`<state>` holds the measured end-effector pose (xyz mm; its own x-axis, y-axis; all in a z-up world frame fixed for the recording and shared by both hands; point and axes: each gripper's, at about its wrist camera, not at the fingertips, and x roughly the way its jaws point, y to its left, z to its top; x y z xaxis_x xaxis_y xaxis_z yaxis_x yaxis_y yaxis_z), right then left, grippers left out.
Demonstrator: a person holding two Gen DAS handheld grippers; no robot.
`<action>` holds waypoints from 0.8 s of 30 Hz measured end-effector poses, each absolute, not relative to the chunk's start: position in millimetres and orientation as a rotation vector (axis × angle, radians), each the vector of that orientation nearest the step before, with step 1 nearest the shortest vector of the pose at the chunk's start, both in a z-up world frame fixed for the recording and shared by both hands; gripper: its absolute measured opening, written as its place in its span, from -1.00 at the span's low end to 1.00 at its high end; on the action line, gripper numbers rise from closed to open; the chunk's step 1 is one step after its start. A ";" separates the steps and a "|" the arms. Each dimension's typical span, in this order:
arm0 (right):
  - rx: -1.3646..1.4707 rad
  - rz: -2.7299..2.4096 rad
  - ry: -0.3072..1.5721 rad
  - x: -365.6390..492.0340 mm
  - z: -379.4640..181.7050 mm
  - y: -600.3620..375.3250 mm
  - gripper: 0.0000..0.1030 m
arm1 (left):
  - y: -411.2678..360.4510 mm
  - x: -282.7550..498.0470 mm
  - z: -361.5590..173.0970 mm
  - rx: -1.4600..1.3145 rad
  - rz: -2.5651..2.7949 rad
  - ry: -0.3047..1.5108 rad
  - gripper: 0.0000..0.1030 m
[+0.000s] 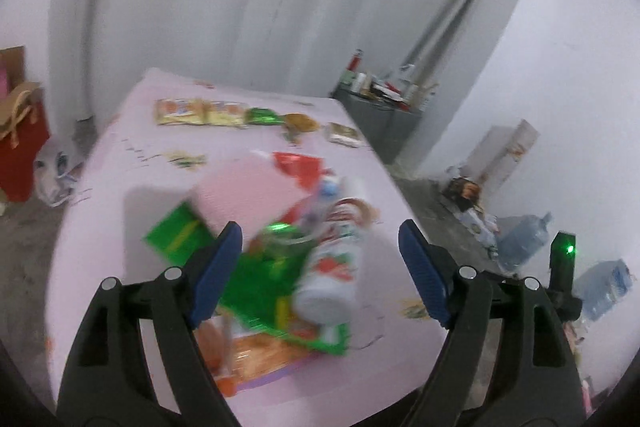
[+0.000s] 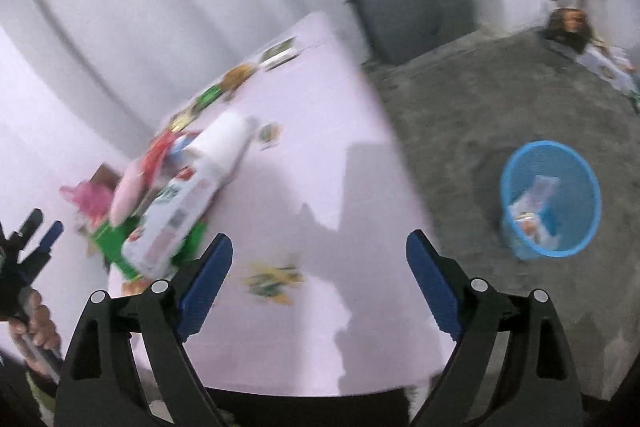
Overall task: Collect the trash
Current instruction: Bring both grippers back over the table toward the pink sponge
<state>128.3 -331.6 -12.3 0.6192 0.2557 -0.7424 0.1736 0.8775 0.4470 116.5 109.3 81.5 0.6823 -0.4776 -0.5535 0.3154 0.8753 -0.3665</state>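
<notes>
The left gripper [image 1: 320, 259] stood spread wide, its blue pads apart and pressing on nothing, and the heap of trash [image 1: 276, 267] lay directly ahead of it on the pink table [image 1: 120, 163], framed between the two fingers in the left wrist view. Uppermost in that heap was a white carton [image 1: 334, 267] with red and green print. Its long axis ran roughly away from the left gripper, near end low between the fingers, far end pointing toward the back of the table. Green wrappers [image 1: 178, 233] and an orange packet [image 1: 260, 351] lay under and beside it.

The right gripper [image 2: 320, 279] was likewise spread and empty, with bare table between its fingers. From it the same carton [image 2: 192, 199] lay off to the left and ahead, slanting up and to the right, outside the reach of the fingers. The blue basket [image 2: 516, 227] stood on the floor to its right, already holding some wrappers.

The left hand therefore looked the nearer to the heap, and would probably need only to come down and close across the carton's short width. Both views were blurred, so the finer detail of the heap could not be told.
</notes>
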 end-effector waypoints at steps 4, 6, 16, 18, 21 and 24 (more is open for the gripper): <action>0.516 0.122 0.949 147.6 -15.5 -301.9 0.67 | 119.1 107.6 72.6 -0.229 -0.434 0.670 0.47; 0.519 0.152 0.961 154.2 -16.0 -288.7 0.67 | 116.1 106.9 71.8 -0.198 -0.432 0.655 0.47; 0.523 0.193 0.988 188.1 -18.2 -265.5 0.67 | 54.3 142.8 52.1 0.159 -0.393 0.612 0.32; 0.543 0.191 0.987 196.3 -18.2 -268.4 0.67 | 41.9 157.1 44.0 0.227 -0.392 0.632 0.29; 0.576 0.194 0.983 208.1 -17.8 -275.1 0.67 | 29.4 175.6 29.3 0.305 -0.375 0.674 0.20; 0.602 0.201 0.984 219.5 -19.2 -278.9 0.67 | 25.0 189.2 16.1 0.337 -0.359 0.710 0.08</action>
<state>219.5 -278.9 -19.2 0.5504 0.4218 -0.7205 0.1063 0.8206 0.5616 189.2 25.0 16.1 0.7029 -0.2033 -0.6816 0.4280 0.8863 0.1770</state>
